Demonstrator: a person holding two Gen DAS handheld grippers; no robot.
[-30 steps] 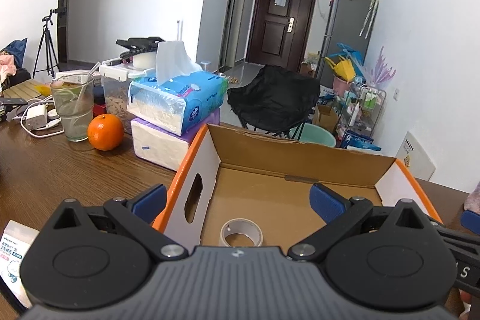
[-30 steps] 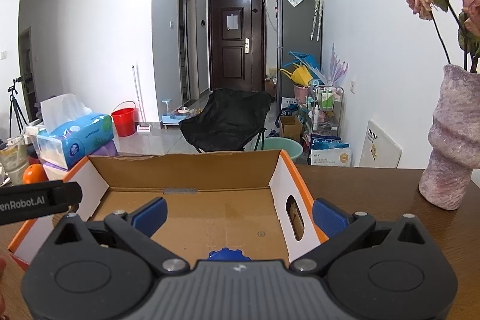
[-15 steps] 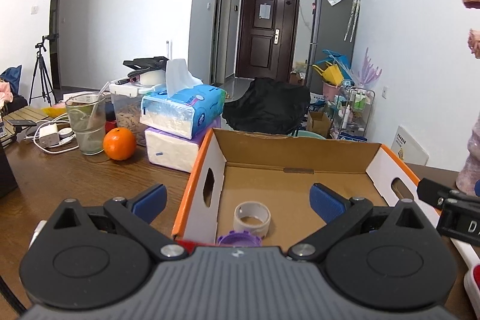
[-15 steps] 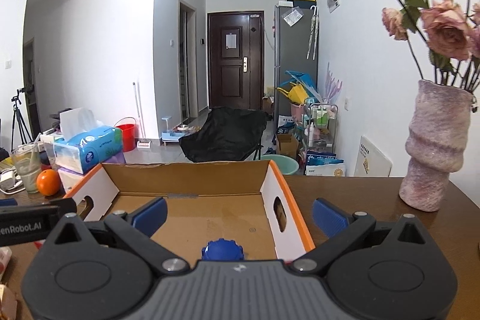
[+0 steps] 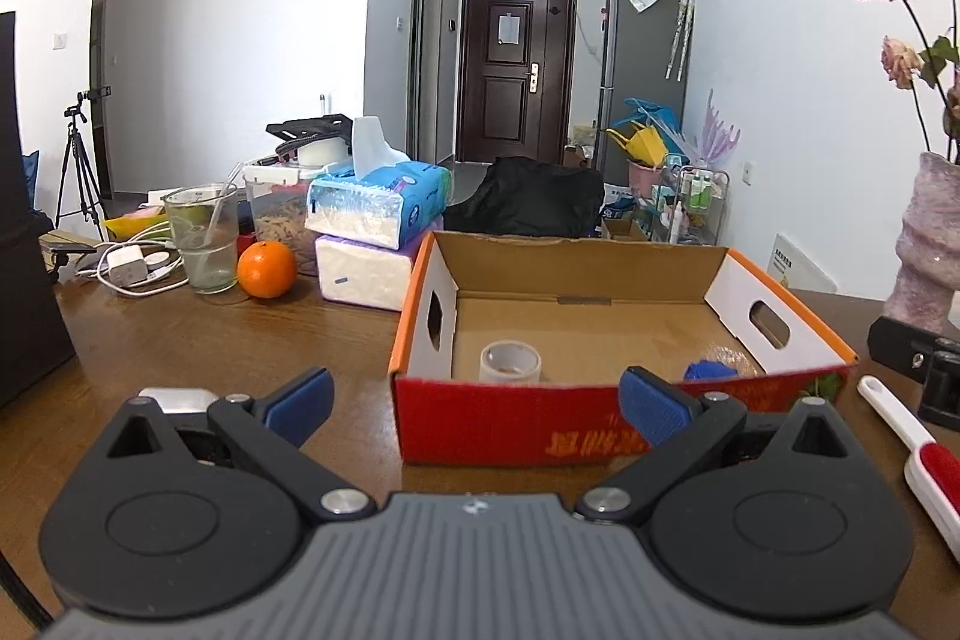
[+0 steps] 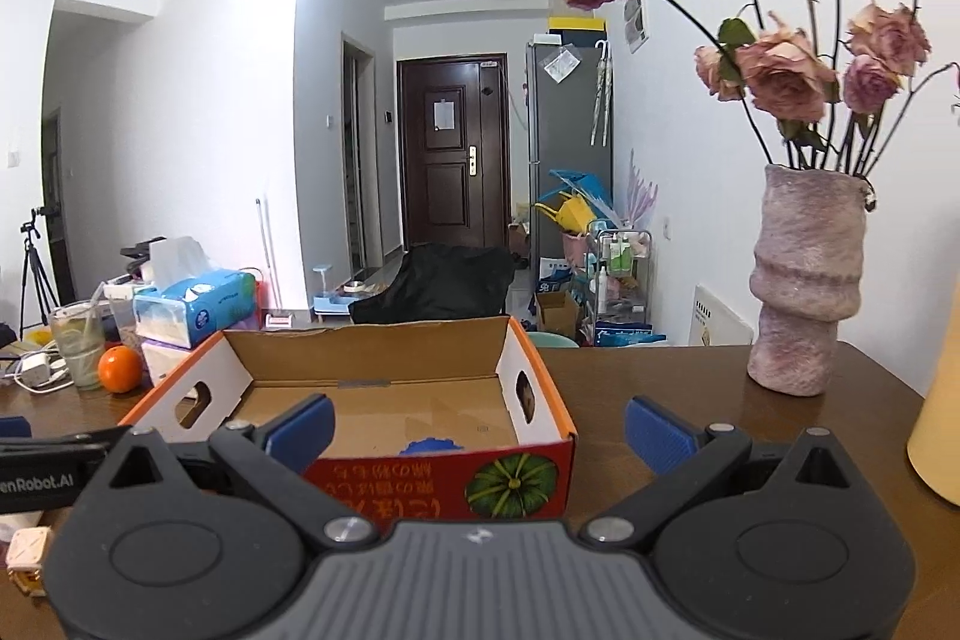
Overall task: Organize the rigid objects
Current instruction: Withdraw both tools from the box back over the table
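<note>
Both my grippers are backing away from the cardboard box [image 5: 600, 418] now. A second ago I was hanging right over its floor, and now its red front wall fills the view ahead of me. That tells me the drop-offs are done: the tape roll [image 5: 510, 361] sits on the box floor toward the left wall, and the blue cap [image 5: 711, 371] lies toward the right wall (a purple lid I glimpsed half a second back is hidden behind the front wall now). My left gripper [image 5: 474, 397] is held low and level over the table [image 5: 210, 340], fingers spread wide, nothing between them. My right gripper [image 6: 477, 427] is the same, wide and empty, level and facing the box's front. Next pick, I'd judge, is the lint brush [image 5: 906, 436] lying on the table right of the box.
</note>
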